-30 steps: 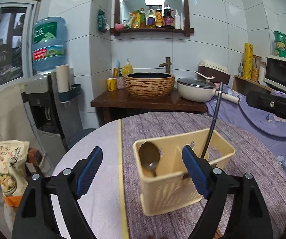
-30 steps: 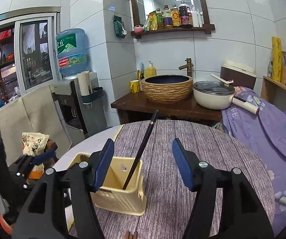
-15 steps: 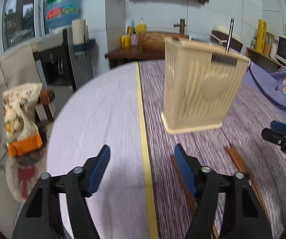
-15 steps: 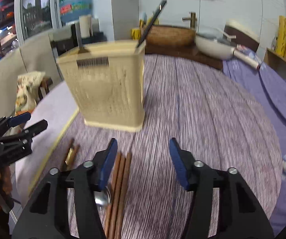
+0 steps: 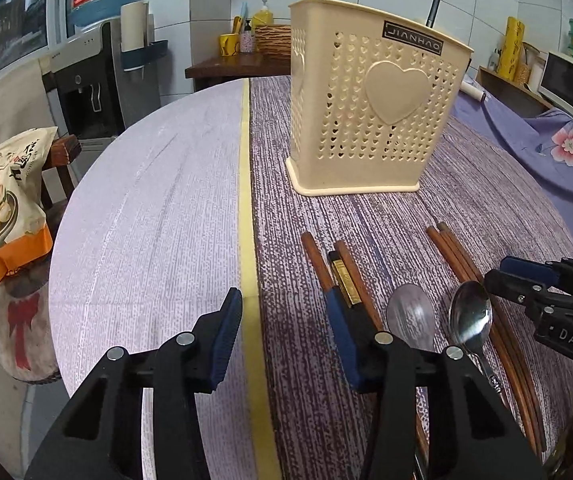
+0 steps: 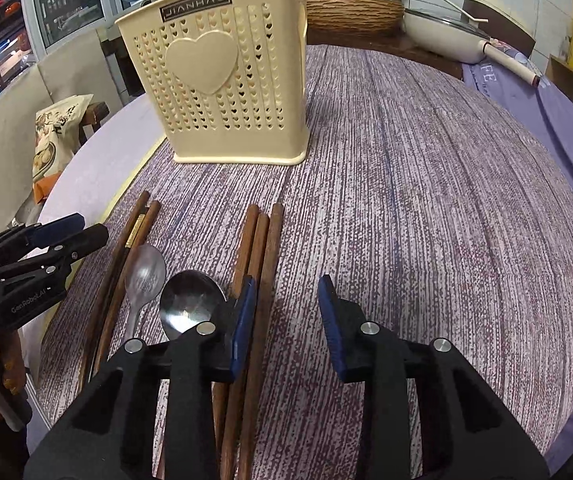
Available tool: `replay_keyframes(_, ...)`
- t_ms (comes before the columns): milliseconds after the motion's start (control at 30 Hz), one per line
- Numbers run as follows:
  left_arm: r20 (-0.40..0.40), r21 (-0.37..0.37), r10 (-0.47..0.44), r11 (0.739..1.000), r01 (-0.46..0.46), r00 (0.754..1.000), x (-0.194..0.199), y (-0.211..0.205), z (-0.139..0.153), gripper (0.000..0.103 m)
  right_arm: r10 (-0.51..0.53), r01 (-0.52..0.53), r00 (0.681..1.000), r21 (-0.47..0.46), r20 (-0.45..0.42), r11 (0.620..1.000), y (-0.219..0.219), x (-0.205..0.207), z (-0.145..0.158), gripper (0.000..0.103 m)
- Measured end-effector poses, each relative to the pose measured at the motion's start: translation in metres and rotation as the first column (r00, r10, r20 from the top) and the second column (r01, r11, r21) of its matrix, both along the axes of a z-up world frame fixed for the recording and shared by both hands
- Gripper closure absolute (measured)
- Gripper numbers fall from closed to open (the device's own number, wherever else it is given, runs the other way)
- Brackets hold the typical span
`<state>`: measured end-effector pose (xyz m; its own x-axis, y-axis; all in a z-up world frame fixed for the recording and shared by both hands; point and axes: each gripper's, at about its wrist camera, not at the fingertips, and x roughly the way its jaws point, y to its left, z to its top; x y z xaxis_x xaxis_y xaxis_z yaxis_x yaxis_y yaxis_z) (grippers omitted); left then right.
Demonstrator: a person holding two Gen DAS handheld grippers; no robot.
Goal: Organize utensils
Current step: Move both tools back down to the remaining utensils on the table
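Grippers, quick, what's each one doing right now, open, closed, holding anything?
Left gripper: open, jaws have just been closing, nothing between them.
Right gripper: open, jaws have just been closing, nothing held.

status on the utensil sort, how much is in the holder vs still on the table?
Done: one dark handle already stands in the cream holder. In hand: nothing; the left claw and right claw hang low over the table, jaws just narrowing with nothing clamped. Left: two spoons and two groups of wooden chopsticks lie on the cloth in front of the holder.
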<state>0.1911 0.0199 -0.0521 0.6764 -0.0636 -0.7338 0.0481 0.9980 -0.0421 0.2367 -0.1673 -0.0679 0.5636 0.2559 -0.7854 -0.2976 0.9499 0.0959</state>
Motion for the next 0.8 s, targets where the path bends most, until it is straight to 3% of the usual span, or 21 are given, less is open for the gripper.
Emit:
replay_keyframes(267,-0.019,0.006,-0.012,1.000,0.012,1.000,0.000,-0.002,-0.005,0.060,-0.003,0.004,1.000,0.012,-0.025,1.000,-0.004,0.007,0.000,0.073)
replay_keyframes(433,-0.020,0.010,-0.016,1.000,0.016,1.000,0.001,-0.004,-0.004,0.060,0.013,-0.014,1.000,-0.032,-0.027,0.999,0.006,0.015,-0.002,0.075)
replay_keyframes(633,-0.028,0.015,-0.023,1.000,0.024,0.999,0.004,-0.004,-0.002,0.060,0.006,-0.007,1.000,-0.080,-0.015,0.997,0.009,0.029,-0.002,0.084)
replay_keyframes(800,-0.031,0.005,-0.036,0.999,0.036,0.999,0.009,-0.007,-0.001,0.060,0.006,-0.007,1.000,-0.060,-0.018,0.998,0.001,0.035,-0.002,0.088)
